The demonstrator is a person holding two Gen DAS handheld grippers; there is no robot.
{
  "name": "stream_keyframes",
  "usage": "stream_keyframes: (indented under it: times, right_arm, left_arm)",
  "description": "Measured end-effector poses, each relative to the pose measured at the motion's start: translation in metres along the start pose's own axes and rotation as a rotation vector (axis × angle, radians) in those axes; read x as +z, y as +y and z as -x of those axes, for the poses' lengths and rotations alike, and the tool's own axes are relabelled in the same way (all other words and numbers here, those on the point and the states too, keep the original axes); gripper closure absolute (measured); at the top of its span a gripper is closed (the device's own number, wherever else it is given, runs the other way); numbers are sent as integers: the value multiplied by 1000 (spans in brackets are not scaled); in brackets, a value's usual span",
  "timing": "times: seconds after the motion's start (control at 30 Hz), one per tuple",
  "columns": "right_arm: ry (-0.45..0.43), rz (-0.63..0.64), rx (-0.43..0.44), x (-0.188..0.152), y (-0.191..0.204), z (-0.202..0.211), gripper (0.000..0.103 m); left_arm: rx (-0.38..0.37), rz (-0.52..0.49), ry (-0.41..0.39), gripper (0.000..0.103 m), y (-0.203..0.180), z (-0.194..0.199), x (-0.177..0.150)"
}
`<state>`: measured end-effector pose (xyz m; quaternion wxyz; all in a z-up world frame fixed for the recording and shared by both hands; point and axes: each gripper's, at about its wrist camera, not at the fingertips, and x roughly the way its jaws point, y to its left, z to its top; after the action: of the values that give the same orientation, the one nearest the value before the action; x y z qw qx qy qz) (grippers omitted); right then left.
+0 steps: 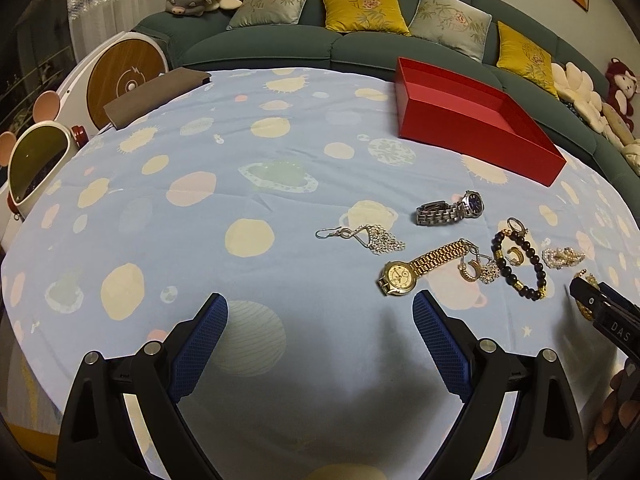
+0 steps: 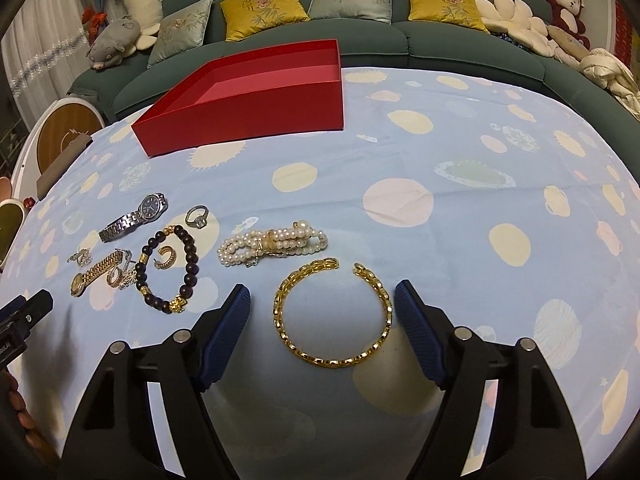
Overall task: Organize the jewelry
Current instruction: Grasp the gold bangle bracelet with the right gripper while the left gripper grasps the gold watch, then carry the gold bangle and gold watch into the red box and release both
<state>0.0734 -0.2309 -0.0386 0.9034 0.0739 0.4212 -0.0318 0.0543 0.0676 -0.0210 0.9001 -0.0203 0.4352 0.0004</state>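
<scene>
Our right gripper (image 2: 322, 312) hovers, jaws open, straddling the gold chain bracelet (image 2: 332, 316) on the desk; our left gripper (image 1: 320, 320), also open, holds nothing.

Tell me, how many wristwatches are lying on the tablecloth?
2. The silver watch lies nearest the red box. The gold watch lies closer to the camera, left of the dark bead bracelet. No other watch is visible; the box's floor is partly hidden.
</scene>
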Motion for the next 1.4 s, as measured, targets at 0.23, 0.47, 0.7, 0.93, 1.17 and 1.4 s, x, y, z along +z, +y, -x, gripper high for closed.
stream_keyframes:
  times: [0.23,0.47,0.7,0.93,1.17,1.4]
  right_arm:
    - [-2,14,-22,-2,1,1,47]
    - [-1,0,2,-7,-3,10,47]
    - [0,-9,21,-11,-6,17,47]
    - [4,-18,27,-11,-9,18,47]
    - [6,-10,30,-10,-8,20,47]
    - [-5,7,30,-10,-2,26,47]
  left_arm:
    - [1,-57,-38,12,-14,-3,4]
    - [-24,-72,-11,12,-20,-17,9]
    - [-37,-82,-5,12,-27,-27,12]
    - [-49,-82,11,35,-29,-35,11]
    - [-102,-125,-2,69,-40,-28,6]
    - [-196,-117,22,82,-42,-23,4]
